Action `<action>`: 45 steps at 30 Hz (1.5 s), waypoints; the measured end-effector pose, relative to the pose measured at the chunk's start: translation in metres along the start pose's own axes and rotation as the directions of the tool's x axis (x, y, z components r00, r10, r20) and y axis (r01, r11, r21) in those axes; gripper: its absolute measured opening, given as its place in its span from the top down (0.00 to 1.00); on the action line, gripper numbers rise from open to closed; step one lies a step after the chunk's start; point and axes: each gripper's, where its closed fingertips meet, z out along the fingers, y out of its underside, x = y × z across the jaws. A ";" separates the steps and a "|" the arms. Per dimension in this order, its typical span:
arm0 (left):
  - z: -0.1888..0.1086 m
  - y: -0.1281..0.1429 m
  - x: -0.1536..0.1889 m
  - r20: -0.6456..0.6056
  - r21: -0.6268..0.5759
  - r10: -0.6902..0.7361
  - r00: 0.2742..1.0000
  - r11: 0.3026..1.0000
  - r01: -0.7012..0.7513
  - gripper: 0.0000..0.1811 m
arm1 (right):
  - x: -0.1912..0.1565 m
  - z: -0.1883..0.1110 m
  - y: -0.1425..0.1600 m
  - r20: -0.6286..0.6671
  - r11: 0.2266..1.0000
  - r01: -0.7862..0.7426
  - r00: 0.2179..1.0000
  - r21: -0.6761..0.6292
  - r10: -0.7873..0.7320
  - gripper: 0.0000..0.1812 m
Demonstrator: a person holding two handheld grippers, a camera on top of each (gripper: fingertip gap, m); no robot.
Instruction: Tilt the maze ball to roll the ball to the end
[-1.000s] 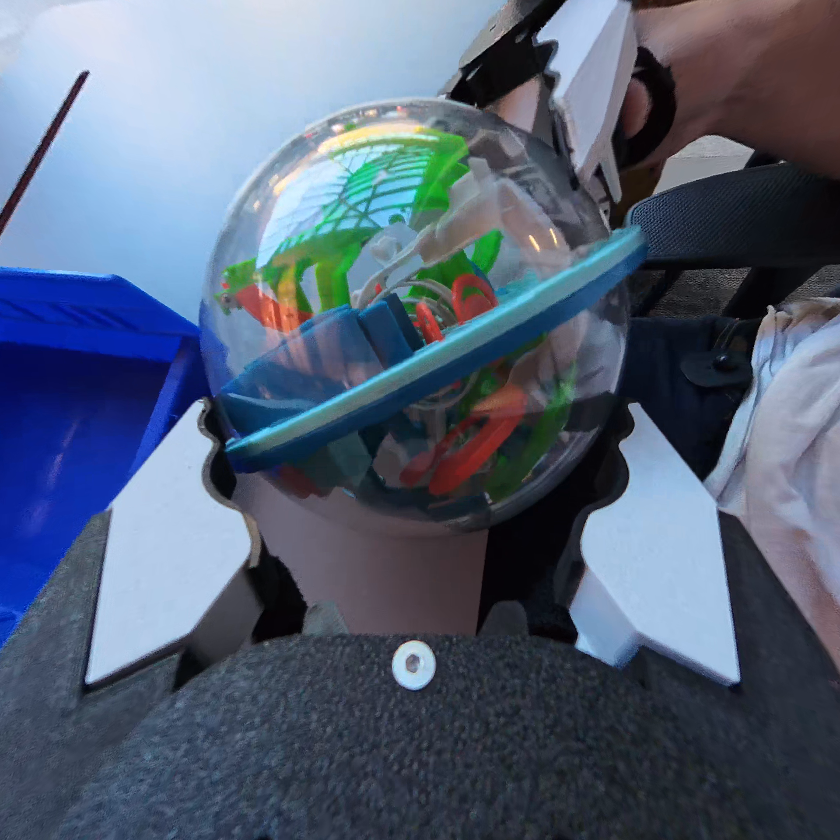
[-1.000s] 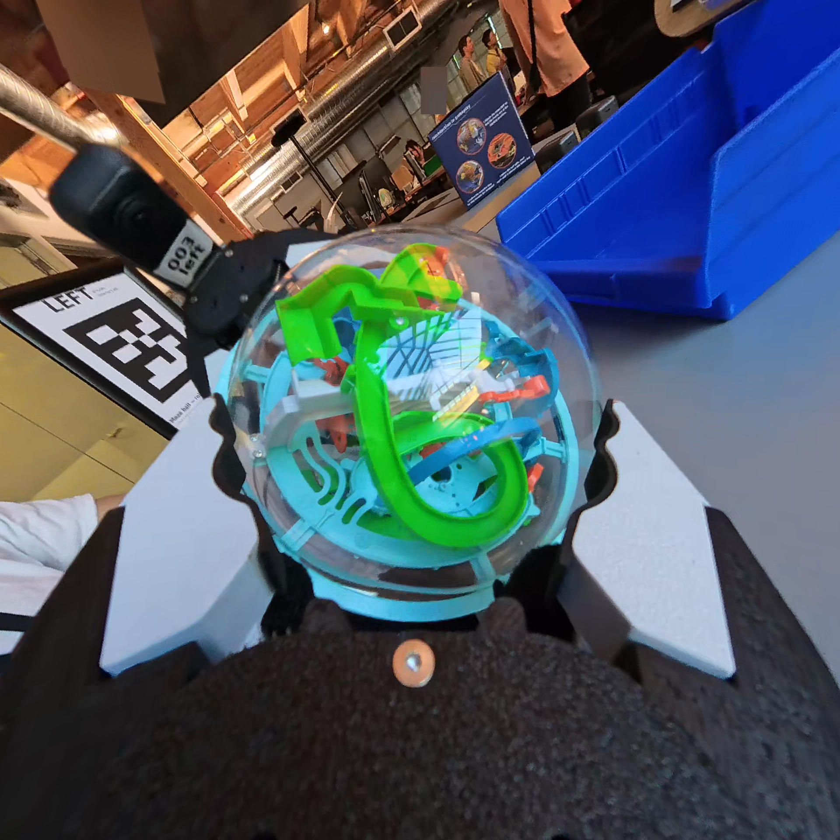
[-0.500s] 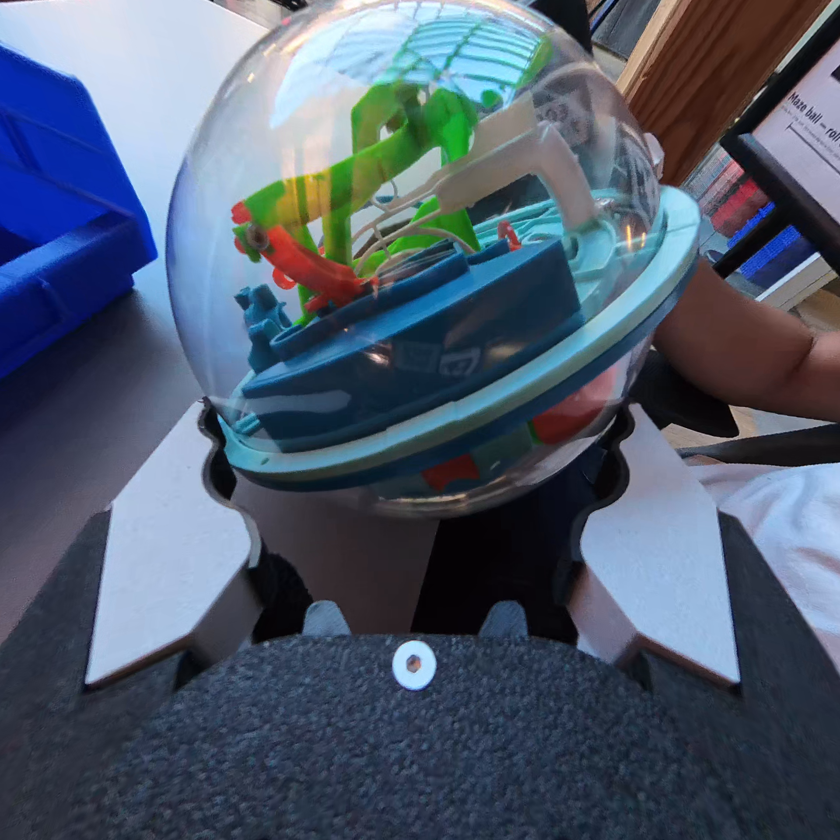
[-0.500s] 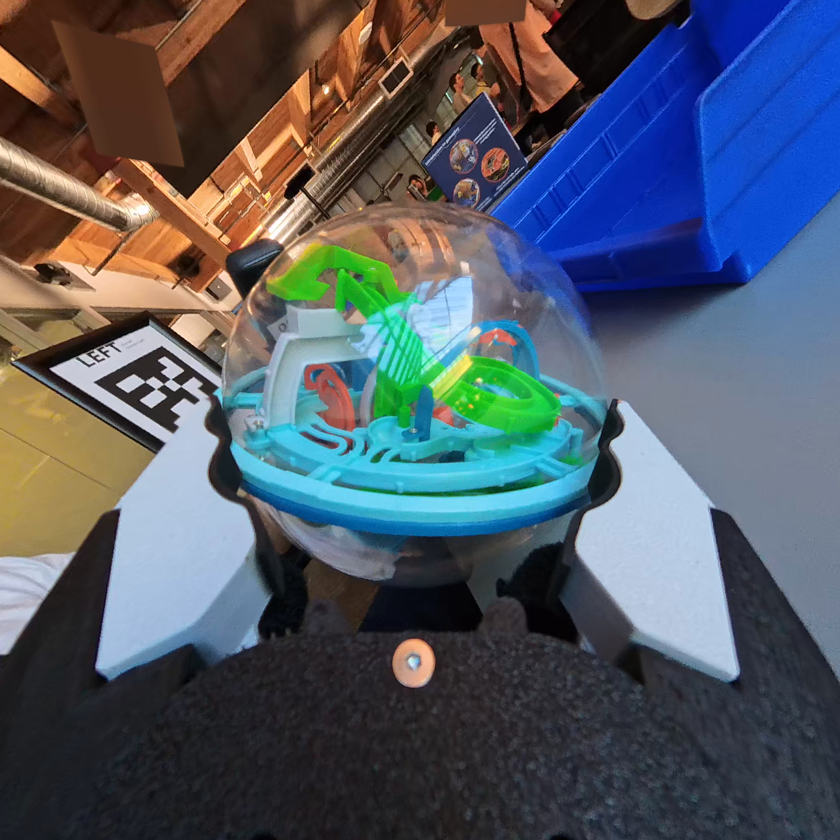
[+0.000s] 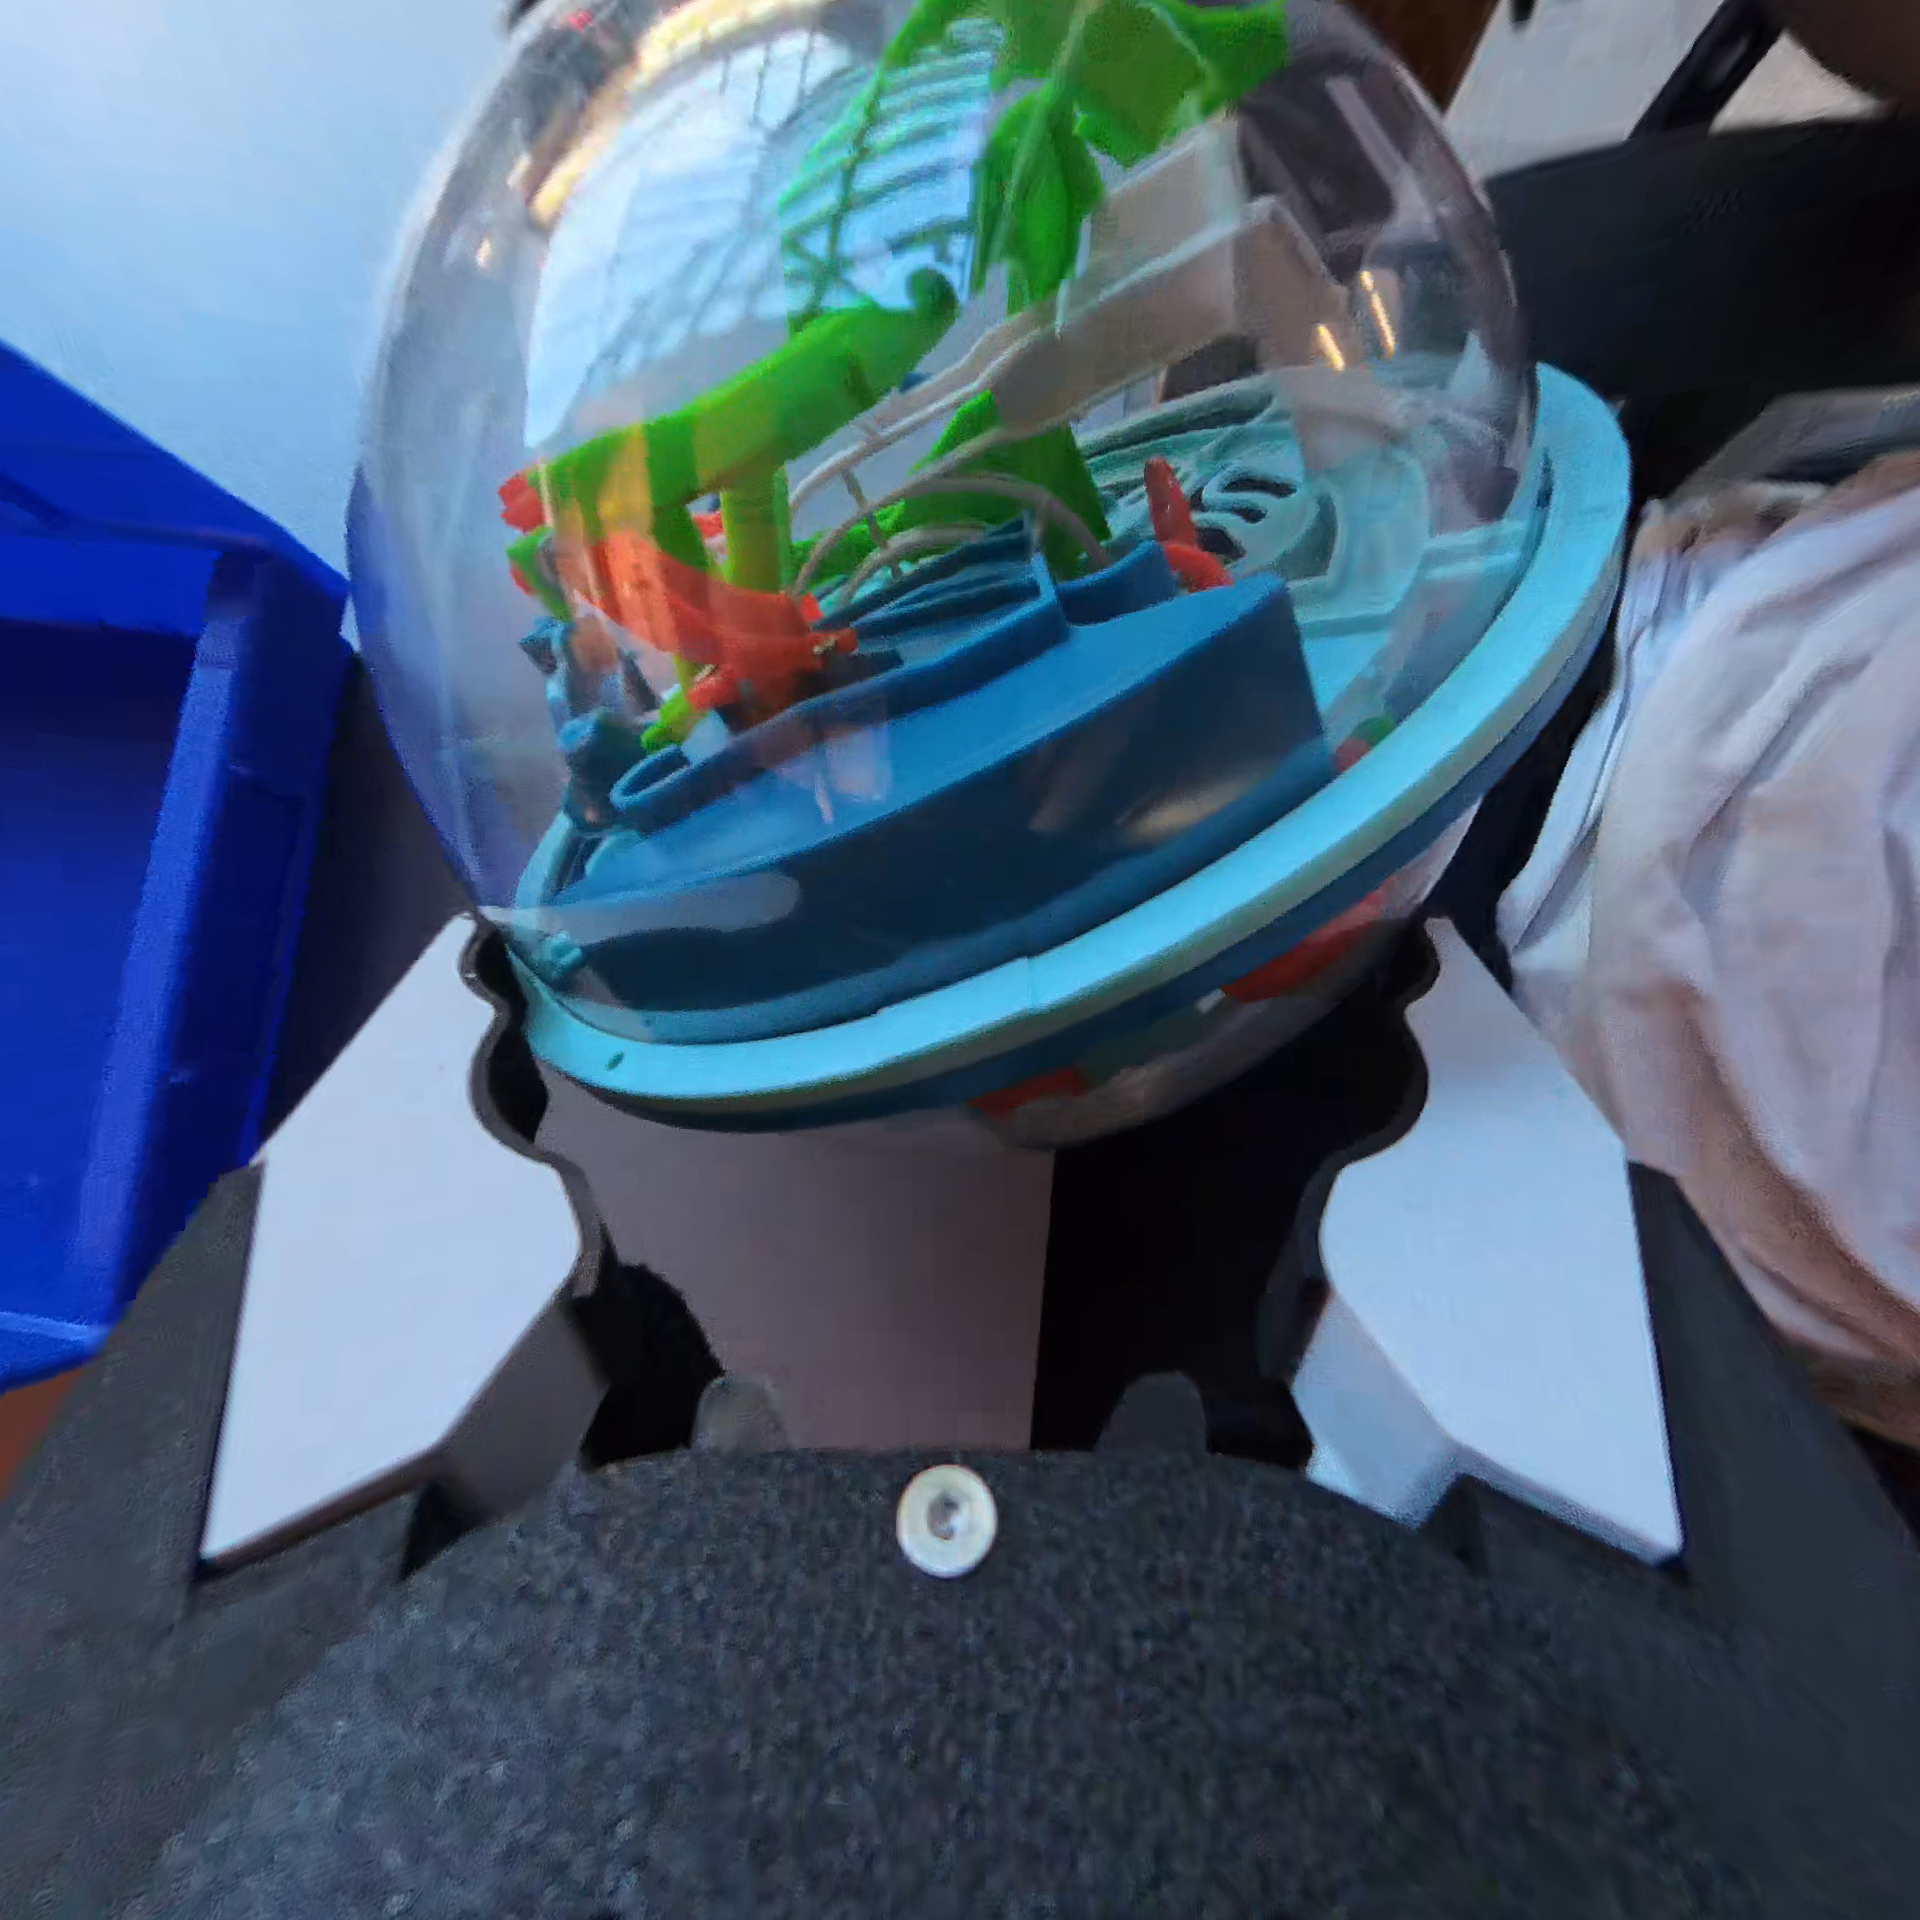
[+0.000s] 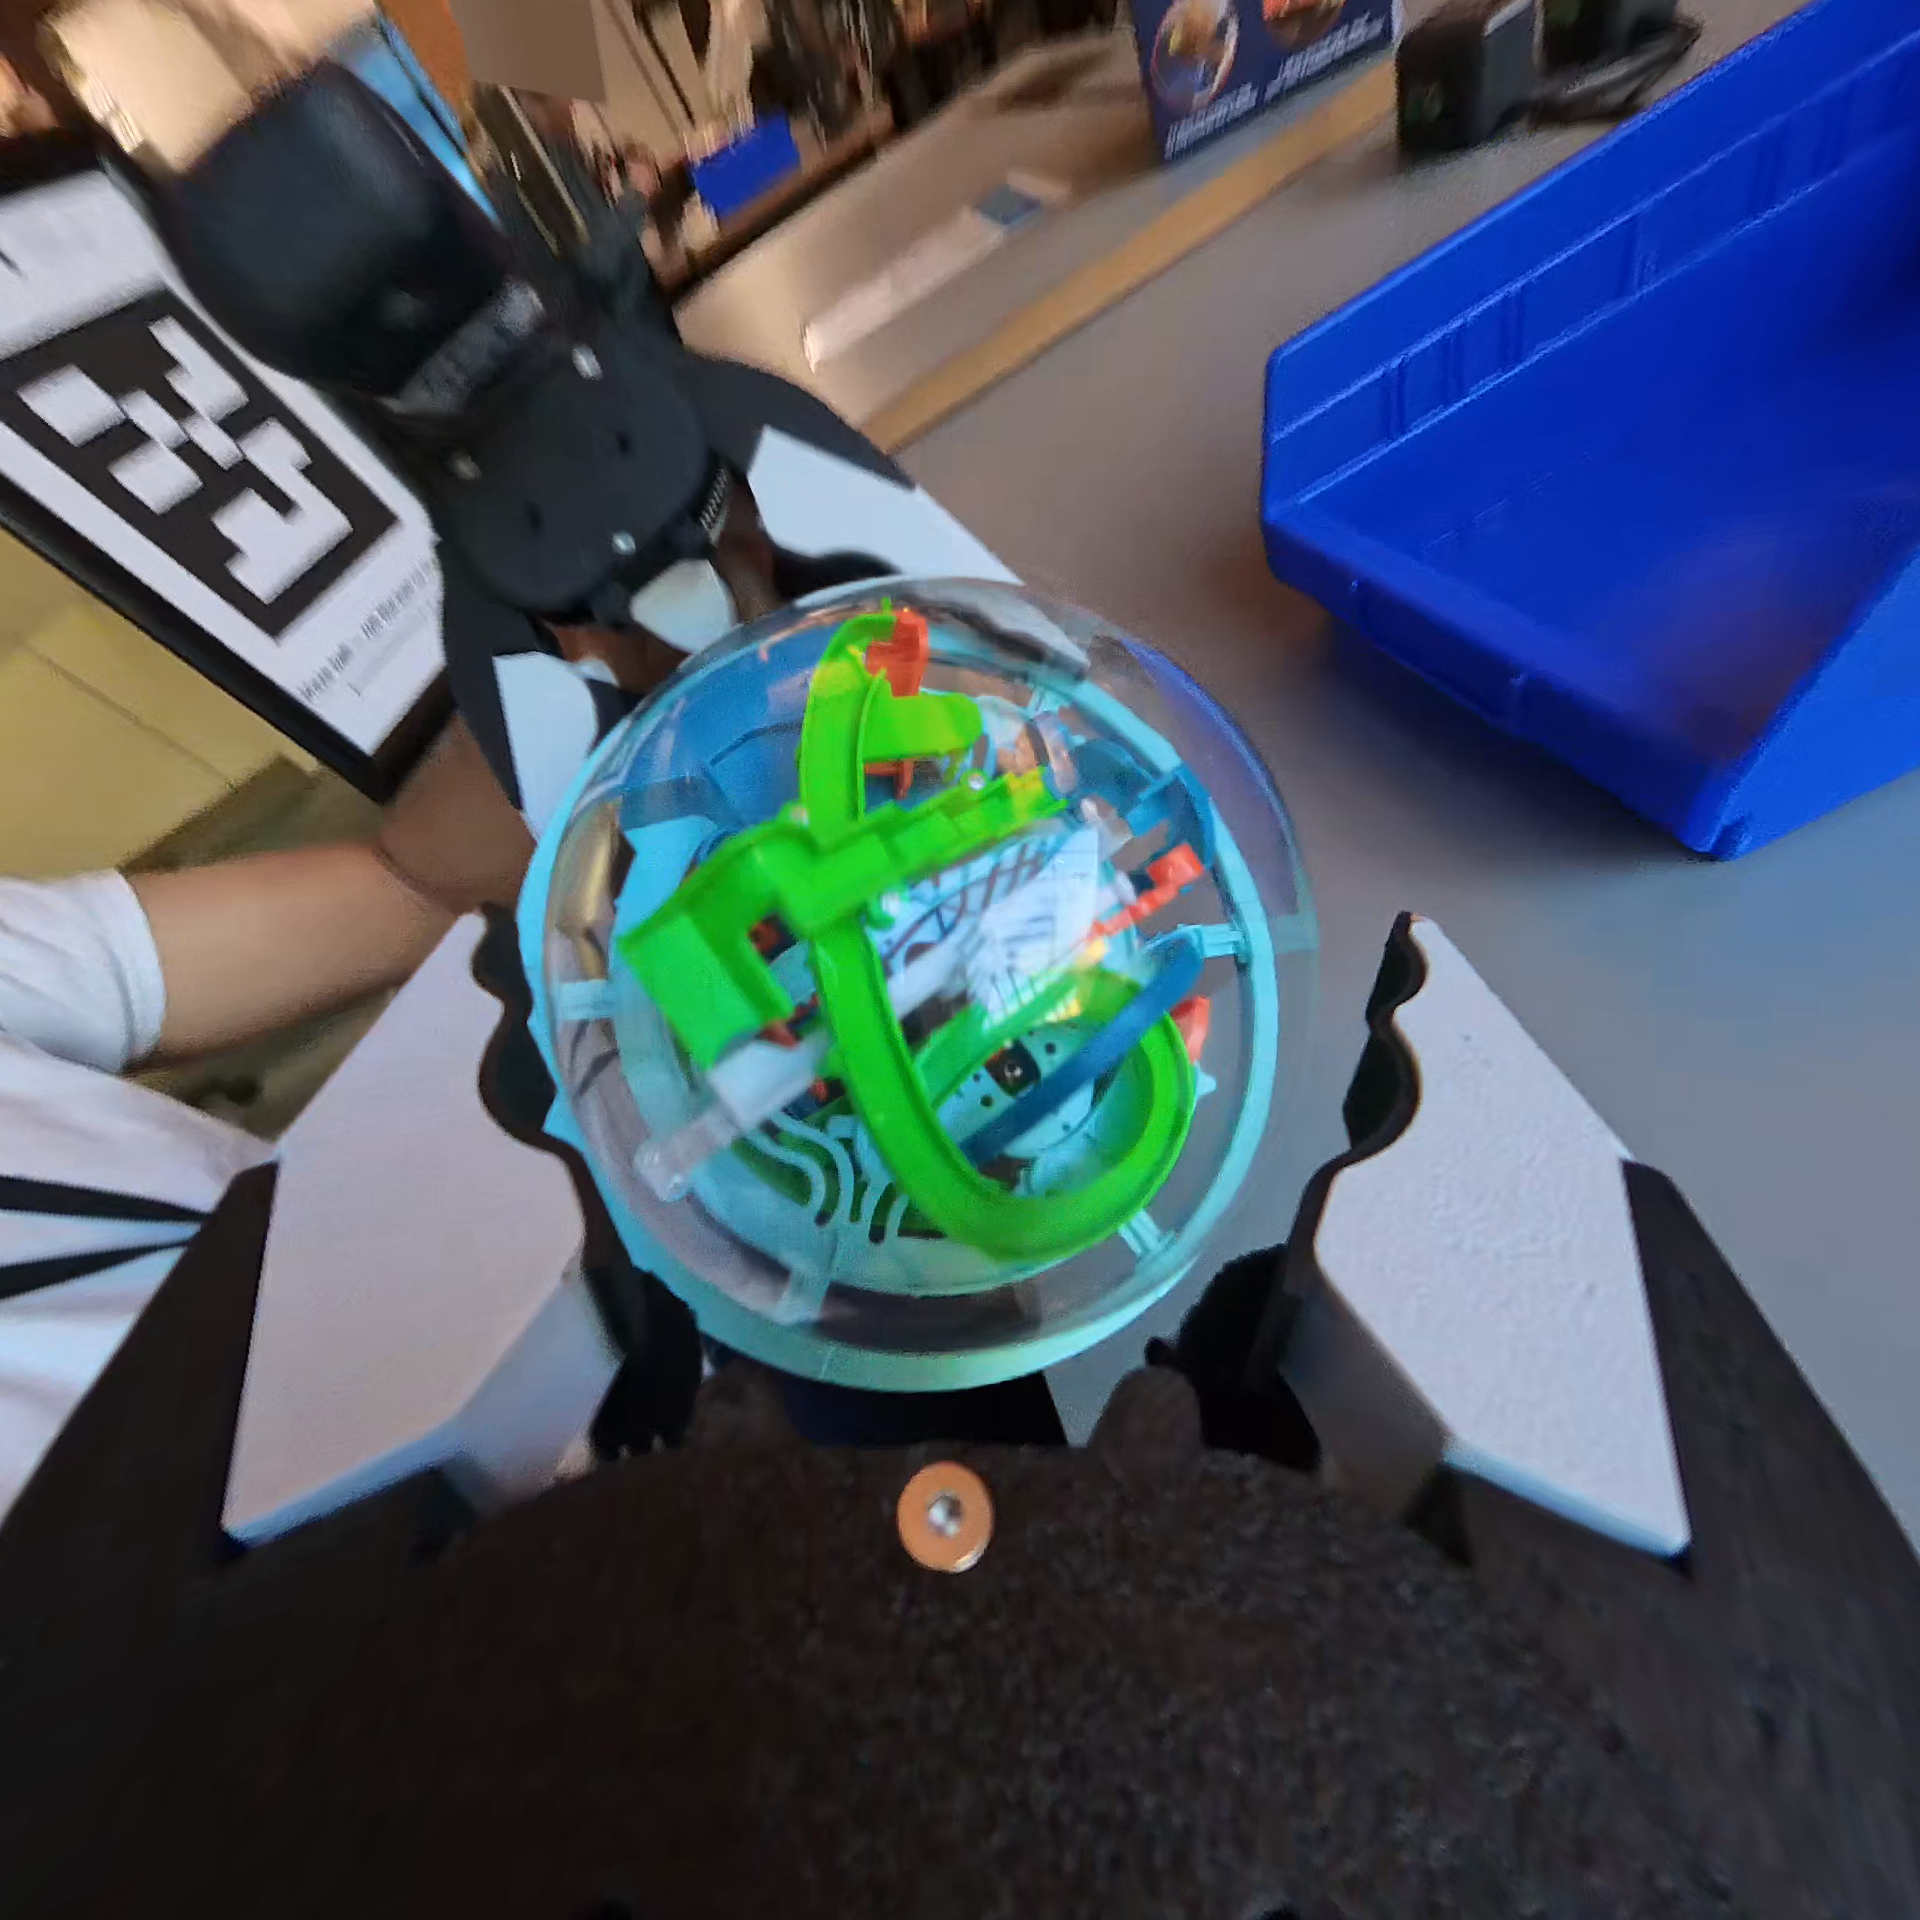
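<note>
Right wrist view shows the maze ball [image 6: 914, 997] clamped by both the right gripper [image 6: 940, 1039] and left gripper [image 5: 951, 997], held above the table near the blue bin [image 6: 1621, 499], tilting under way; rolling ball not discernible, end apparently unreached.

The left gripper [image 5: 951, 1029] has a black, grainy, rough-textured body with one round silver screw [image 5: 945, 1509] sunk in the middle of its front edge. Its two fingers [image 5: 410, 1195] are flat white angular plates, each lined inside with a wavy black edge. The right gripper [image 6: 940, 1101] is built alike: the same coarse black body, a round copper-toned screw [image 6: 943, 1515] at the front centre, white wedge-shaped finger plates [image 6: 1496, 1226] with scalloped black inner trim. Seen from the right wrist view, the left gripper's far end is a black housing with small screws. The person wears a white short sleeve [image 6: 68, 961] and a pale, creased shirt [image 5: 1745, 831].
</note>
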 end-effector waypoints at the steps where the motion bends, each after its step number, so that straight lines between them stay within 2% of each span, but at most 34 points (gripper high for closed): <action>1: 0.000 -0.003 -0.001 0.001 -0.044 0.032 0.999 0.999 -0.032 0.14 | 0.000 0.007 0.003 0.004 0.999 0.010 1.000 -0.051 -0.010 0.15; 2: 0.001 -0.005 -0.003 0.005 -0.087 0.055 0.998 0.995 -0.054 0.14 | -0.001 0.014 0.008 0.019 0.996 0.010 1.000 -0.093 -0.008 0.14; 4: 0.000 -0.006 -0.009 0.001 -0.163 0.058 0.998 0.985 -0.057 0.13 | 0.005 0.015 0.003 0.028 0.999 -0.019 0.999 -0.040 0.020 0.14; 7: 0.003 -0.018 -0.011 -0.037 -0.124 0.053 0.998 0.991 -0.057 0.14 | 0.013 0.007 0.003 0.066 0.996 -0.076 0.995 0.043 0.073 0.14; 9: 0.006 -0.027 -0.012 -0.062 -0.055 0.031 0.998 0.998 -0.035 0.13 | 0.018 0.002 0.003 0.084 0.986 -0.131 0.989 0.104 0.122 0.14; 11: 0.002 -0.039 -0.008 -0.124 0.062 0.008 0.992 0.998 0.000 0.12 | 0.017 -0.001 0.007 0.117 0.980 -0.168 0.981 0.107 0.155 0.15; 14: -0.016 -0.056 -0.009 -0.220 0.267 -0.058 0.974 0.957 0.117 0.12 | 0.018 -0.004 0.009 0.117 0.977 -0.179 0.979 0.119 0.165 0.15; 17: -0.040 -0.049 -0.020 -0.246 0.433 -0.158 0.956 0.865 0.254 0.12 | 0.018 -0.006 0.010 0.109 0.977 -0.172 0.981 0.124 0.159 0.15; 19: -0.039 -0.030 -0.019 -0.238 0.477 -0.224 0.945 0.821 0.314 0.12 | 0.018 -0.006 0.009 0.108 0.976 -0.170 0.982 0.135 0.157 0.15; 23: -0.001 0.013 -0.003 -0.193 0.416 -0.330 0.924 0.826 0.381 0.12 | 0.021 -0.004 0.006 0.110 0.966 -0.198 0.977 0.164 0.182 0.15; 25: 0.013 0.013 0.009 -0.252 0.403 -0.359 0.899 0.805 0.435 0.12 | 0.023 -0.002 0.004 0.107 0.960 -0.214 0.975 0.182 0.197 0.15; 27: 0.027 0.009 0.006 -0.286 0.386 -0.423 0.860 0.770 0.508 0.12 | 0.023 -0.002 0.003 0.107 0.957 -0.216 0.974 0.194 0.199 0.15; 29: 0.039 0.002 0.010 -0.383 0.347 -0.446 0.809 0.742 0.573 0.12 | 0.022 -0.003 0.005 0.105 0.958 -0.208 0.976 0.195 0.190 0.15; 30: 0.040 -0.003 0.019 -0.466 0.311 -0.432 0.772 0.737 0.600 0.14 | 0.022 -0.004 0.005 0.105 0.958 -0.209 0.976 0.197 0.192 0.15; 31: 0.041 -0.006 0.026 -0.526 0.269 -0.428 0.735 0.736 0.621 0.21 | 0.023 -0.006 0.004 0.106 0.954 -0.220 0.974 0.205 0.202 0.15; 32: 0.042 -0.007 0.028 -0.529 0.246 -0.438 0.727 0.741 0.625 0.21 | 0.024 -0.007 0.003 0.110 0.950 -0.233 0.971 0.207 0.215 0.15; 37: 0.038 -0.002 0.033 -0.328 0.238 -0.350 0.877 0.868 0.435 0.22 | -0.004 -0.009 -0.010 0.112 0.962 0.013 0.993 0.272 -0.045 0.15; 41: 0.000 -0.013 0.020 -0.175 0.367 -0.281 0.944 0.871 0.327 0.22 | -0.024 -0.015 -0.025 0.131 0.942 0.106 0.979 0.318 -0.154 0.15; 45: -0.024 -0.010 0.013 -0.082 0.407 -0.247 0.966 0.876 0.258 0.22 | -0.023 -0.005 -0.008 0.182 0.964 0.089 0.974 0.252 -0.138 0.15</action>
